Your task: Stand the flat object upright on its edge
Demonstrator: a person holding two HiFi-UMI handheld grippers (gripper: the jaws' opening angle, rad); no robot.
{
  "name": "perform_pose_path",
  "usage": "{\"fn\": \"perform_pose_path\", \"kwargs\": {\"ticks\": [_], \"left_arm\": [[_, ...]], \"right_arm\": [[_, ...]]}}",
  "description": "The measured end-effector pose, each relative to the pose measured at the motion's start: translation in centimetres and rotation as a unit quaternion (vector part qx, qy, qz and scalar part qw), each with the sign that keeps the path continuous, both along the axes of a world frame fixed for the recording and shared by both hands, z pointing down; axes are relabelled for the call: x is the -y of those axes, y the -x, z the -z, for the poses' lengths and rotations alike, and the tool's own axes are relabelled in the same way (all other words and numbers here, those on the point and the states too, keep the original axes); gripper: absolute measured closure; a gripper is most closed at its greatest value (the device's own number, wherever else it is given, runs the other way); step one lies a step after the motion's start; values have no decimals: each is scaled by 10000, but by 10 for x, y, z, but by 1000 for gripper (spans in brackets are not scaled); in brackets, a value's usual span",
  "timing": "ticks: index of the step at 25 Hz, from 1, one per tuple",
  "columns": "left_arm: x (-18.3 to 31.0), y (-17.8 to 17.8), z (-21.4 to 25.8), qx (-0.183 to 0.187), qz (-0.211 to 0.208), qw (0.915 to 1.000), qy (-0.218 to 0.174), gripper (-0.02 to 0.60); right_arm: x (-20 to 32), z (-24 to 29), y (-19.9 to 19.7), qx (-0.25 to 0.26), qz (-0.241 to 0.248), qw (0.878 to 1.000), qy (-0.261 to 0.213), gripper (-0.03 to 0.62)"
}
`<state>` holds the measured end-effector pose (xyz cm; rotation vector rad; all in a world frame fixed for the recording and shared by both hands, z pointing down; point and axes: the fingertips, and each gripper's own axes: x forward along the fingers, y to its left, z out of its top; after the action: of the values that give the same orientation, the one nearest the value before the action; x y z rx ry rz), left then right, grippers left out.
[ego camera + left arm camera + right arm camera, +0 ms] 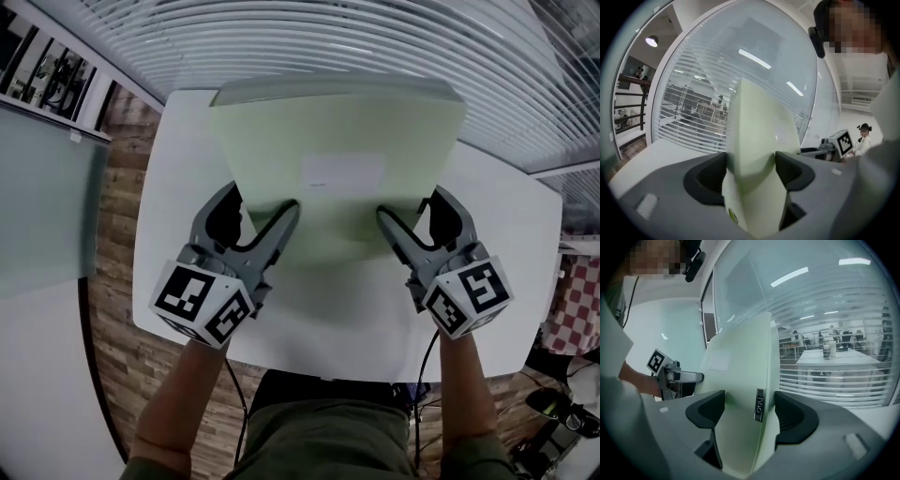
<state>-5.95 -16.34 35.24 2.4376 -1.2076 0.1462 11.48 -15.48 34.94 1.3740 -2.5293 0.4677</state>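
A pale green flat box [337,141] stands tilted up on the white table [183,150], its broad face with a white label [343,172] toward me. My left gripper [262,202] grips the box's lower left edge. In the left gripper view both pads touch the box [759,131] on its two faces. My right gripper [412,204] clamps the lower right edge in the same way. In the right gripper view the box [740,376] fills the gap between the pads, with a small dark label [759,405] on its narrow side. The box's bottom edge is hidden behind the grippers.
A glass wall with white blinds [309,37] rises just beyond the table's far edge. Wooden floor [117,197] shows to the left, and a checkered cloth [583,300] at the right. The table's near edge [328,370] runs close to my body.
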Motion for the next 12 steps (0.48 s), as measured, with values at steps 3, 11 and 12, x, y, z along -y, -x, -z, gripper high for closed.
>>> {"fn": "perform_pose_path", "kwargs": {"ticks": [3,11,12], "left_arm": [[6,-5,2,99,-218,9995,-193,274],[17,-16,7,271,-713,9940,-779,270],[18,-18,8,272,-757,9933,-825,270]], "right_arm": [[-1,2,-4,-67,-200,9995,-226,256],[-6,0,-12,-119,-715,9956,-591,258],[-8,0,-12,-118,-760,9950,-637,258]]}}
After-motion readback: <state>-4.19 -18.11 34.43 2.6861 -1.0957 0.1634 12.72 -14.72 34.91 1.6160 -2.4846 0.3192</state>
